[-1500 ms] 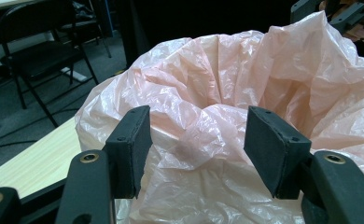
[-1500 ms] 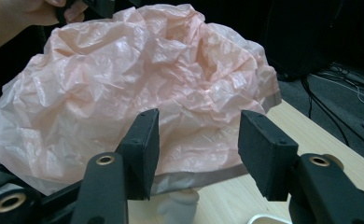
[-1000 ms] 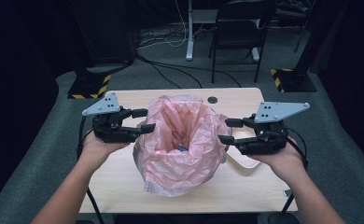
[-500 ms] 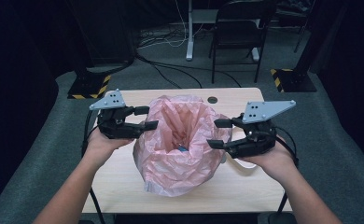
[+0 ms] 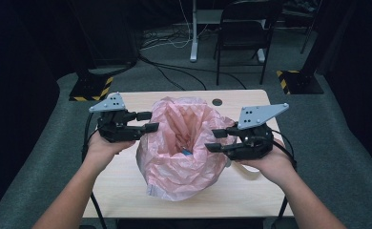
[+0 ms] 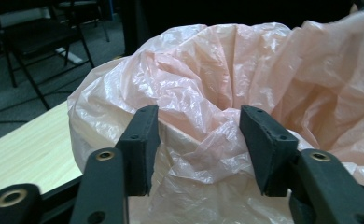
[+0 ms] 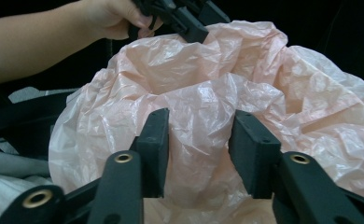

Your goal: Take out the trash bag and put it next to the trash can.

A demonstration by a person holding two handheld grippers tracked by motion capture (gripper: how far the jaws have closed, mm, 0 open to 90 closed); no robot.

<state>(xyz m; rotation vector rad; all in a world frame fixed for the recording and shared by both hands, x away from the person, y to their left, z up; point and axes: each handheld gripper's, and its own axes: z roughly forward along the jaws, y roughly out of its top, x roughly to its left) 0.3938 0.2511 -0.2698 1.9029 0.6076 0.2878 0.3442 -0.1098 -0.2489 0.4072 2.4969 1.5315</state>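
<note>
With the pink bag (image 5: 181,145) standing open mid-table (image 5: 127,183), the left tool (image 5: 148,121) and right tool (image 5: 216,140) have just been closing over opposite rim folds without clamping yet, so next comes pinching the film firmly.

a light wooden table (image 5: 122,191) carries the things, its top pale and grained, with a small dark round hole (image 5: 217,102) near the far edge. a crumpled pink plastic bag (image 5: 174,167) stands directly on the middle of the table, its mouth open upward. just beside the bag's right side a pale strip (image 5: 251,170) lies on the wood.
</note>
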